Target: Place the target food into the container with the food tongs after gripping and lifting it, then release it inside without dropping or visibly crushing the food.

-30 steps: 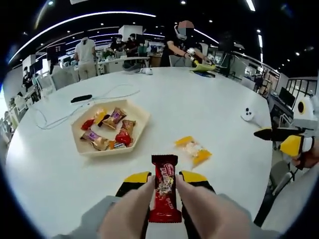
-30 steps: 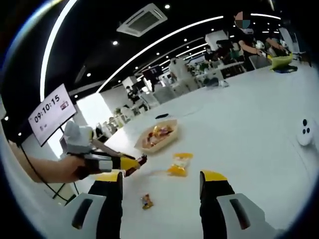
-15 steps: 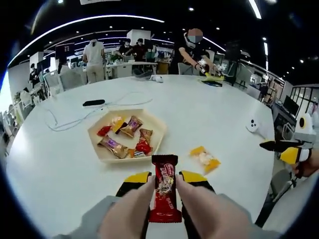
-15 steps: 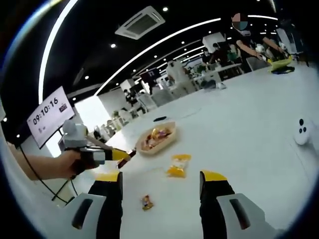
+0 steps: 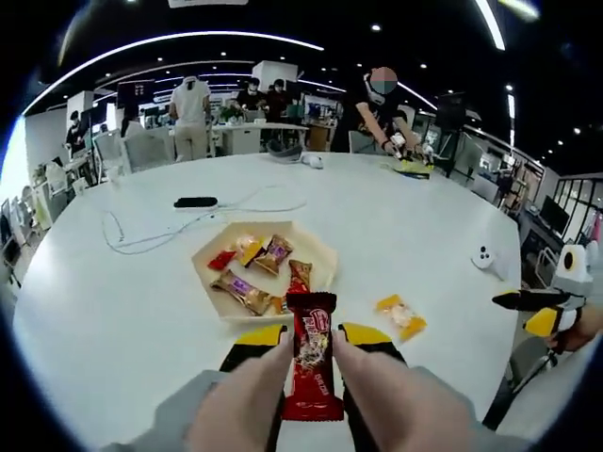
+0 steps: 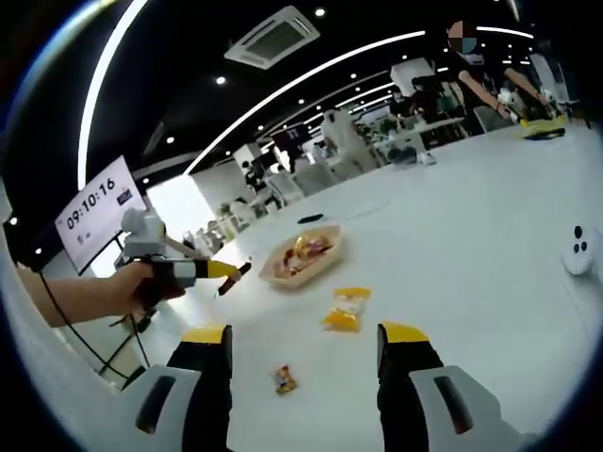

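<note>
Red bar (image 5: 312,363) clamped in left gripper (image 5: 312,336), long axis along jaws, pointing at tray (image 5: 320,252). Right gripper (image 6: 304,339) spread, empty, level.

The wall screen (image 6: 92,222) left of the left gripper (image 6: 224,273) reads "09:10:16"; other print is unreadable.
</note>
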